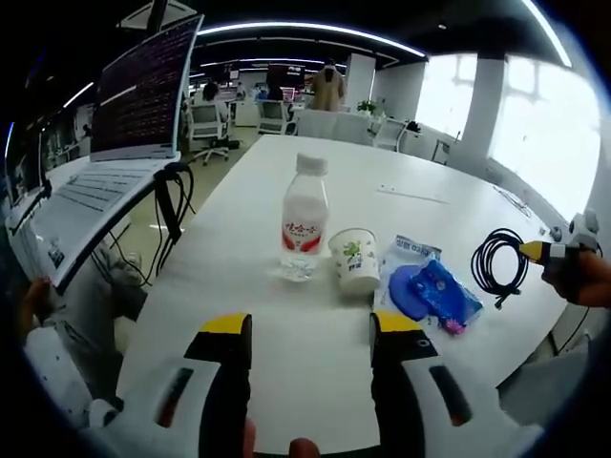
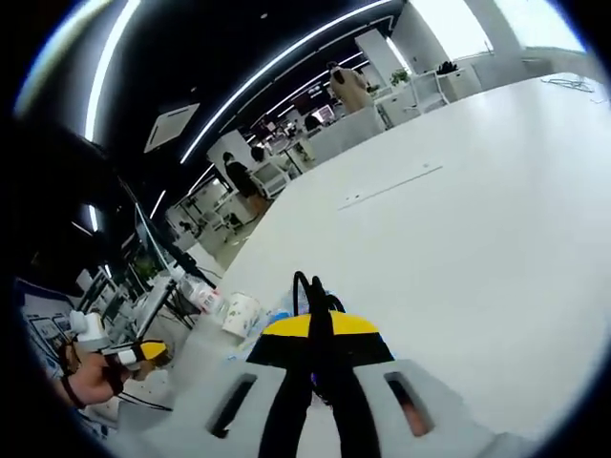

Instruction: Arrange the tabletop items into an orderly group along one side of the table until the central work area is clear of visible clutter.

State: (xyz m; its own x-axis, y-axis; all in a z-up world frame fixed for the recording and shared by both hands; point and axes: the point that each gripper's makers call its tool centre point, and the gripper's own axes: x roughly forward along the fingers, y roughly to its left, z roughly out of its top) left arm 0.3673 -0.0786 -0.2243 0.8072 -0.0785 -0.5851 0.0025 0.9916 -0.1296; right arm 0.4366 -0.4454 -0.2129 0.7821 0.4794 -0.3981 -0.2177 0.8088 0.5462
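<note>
Left gripper view: the left gripper (image 1: 310, 336), with black jaws tipped in yellow, stands wide open over the bare near part of the white table (image 1: 286, 382) and holds nothing. Just beyond the jaw tips stands an upright clear plastic bottle with a white cap and red label (image 1: 305, 219); touching or just beside it, toward the right jaw's side, stands a white paper cup with a green print (image 1: 354, 259). Further to that side lies a blue plastic packet (image 1: 434, 292) on a white wrapper. Beyond the packet lies a coiled black cable (image 1: 498, 264), where the right gripper (image 1: 552, 252) enters, a hand behind it. Off the left jaw's side an open white laptop (image 1: 115, 153) stands raised beside the table. Far ahead are office chairs and standing persons.

Right gripper view: the right gripper (image 2: 320, 345) has its jaws closed together on the coiled black cable (image 2: 310, 291), whose loop rises just past the yellow tips. To the left of the tips, further off, the cup (image 2: 240, 315) and bottle (image 2: 203, 300) appear, and the left gripper (image 2: 143, 354) with a hand. Ahead, the table (image 2: 458, 239) extends bare.
</note>
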